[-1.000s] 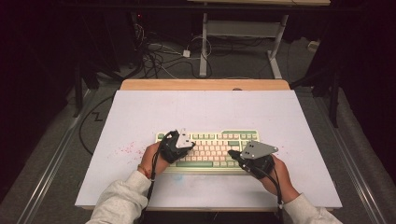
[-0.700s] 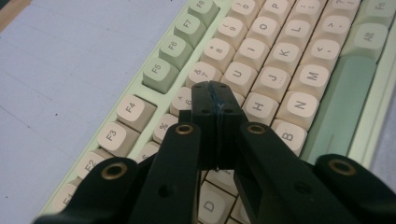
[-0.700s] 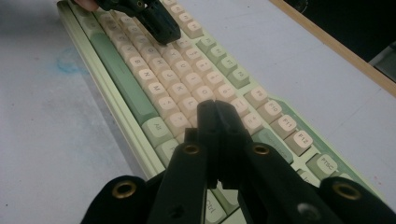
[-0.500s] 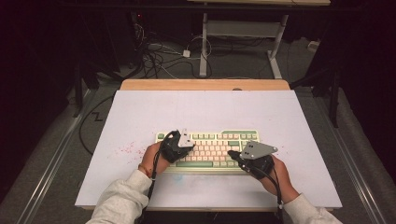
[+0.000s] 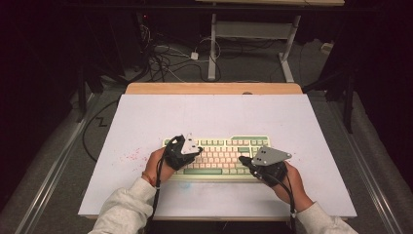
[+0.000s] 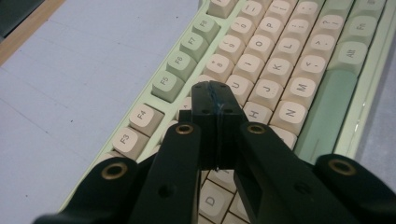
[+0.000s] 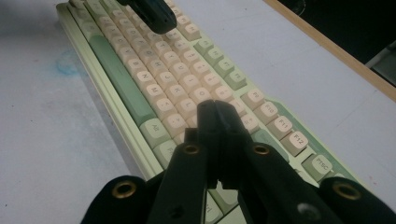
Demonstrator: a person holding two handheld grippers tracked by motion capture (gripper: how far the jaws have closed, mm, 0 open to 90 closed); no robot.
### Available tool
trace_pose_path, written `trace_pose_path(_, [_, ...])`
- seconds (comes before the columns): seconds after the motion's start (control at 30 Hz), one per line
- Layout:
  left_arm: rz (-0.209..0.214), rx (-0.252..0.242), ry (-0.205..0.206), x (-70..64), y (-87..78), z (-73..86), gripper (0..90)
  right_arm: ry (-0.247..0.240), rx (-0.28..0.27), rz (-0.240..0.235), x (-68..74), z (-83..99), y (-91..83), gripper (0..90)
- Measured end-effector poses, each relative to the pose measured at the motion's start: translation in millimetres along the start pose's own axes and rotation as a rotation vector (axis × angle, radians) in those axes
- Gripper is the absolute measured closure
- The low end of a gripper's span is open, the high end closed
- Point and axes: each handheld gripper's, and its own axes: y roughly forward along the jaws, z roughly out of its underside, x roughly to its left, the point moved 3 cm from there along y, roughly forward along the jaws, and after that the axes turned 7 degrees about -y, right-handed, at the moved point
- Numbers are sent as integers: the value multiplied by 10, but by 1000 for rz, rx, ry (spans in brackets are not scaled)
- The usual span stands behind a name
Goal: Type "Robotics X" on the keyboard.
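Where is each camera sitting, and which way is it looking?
High view: above the person's side, looking forward and down at the table; forearms and both grippers show.
Left gripper view: rides the left hand-held gripper, looking along shut jaws at the keyboard.
Right gripper view: rides the right hand-held gripper, jaws shut.
All share the keyboard.

The worktop (image 5: 146, 117) is a pale sheet with a bare wooden strip (image 5: 214, 88) along its far edge at twelve o'clock and faint red specks (image 5: 130, 157) toward eight o'clock. Beyond it the room is dark, with a white-legged table frame (image 5: 253, 34) at twelve o'clock. Tangled cables (image 5: 168, 61) lie on the grey floor (image 5: 73, 161) at eleven o'clock.
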Motion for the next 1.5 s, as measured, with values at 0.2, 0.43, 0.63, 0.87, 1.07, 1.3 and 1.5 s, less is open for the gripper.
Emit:
trace_pose_path(0.2, [-2, -18, 2, -8, -61, 9, 878, -1, -1, 2, 2, -1, -5, 900])
trace_pose_path(0.43, [-7, -34, -3, -5, -118, 24, 878, -7, 6, -1, 15, 5, 19, 900])
trace_pose_path(0.63, [-5, -59, 2, -13, -166, 38, 877, -5, 7, -2, 13, 11, 30, 900])
trace_pose_path(0.87, [0, -71, 18, -28, -210, 74, 878, -3, 16, -2, 10, 32, 72, 900])
trace_pose_path(1.07, [-9, -72, 18, -34, -262, 131, 878, -9, 16, -8, 34, 10, 120, 900])
trace_pose_path(1.3, [-27, -70, 2, -3, -373, 226, 878, -21, 15, -37, 78, -65, 252, 900])
trace_pose_path(1.5, [-32, -76, -33, 24, -477, 349, 878, -14, 17, -53, 59, -124, 346, 900])
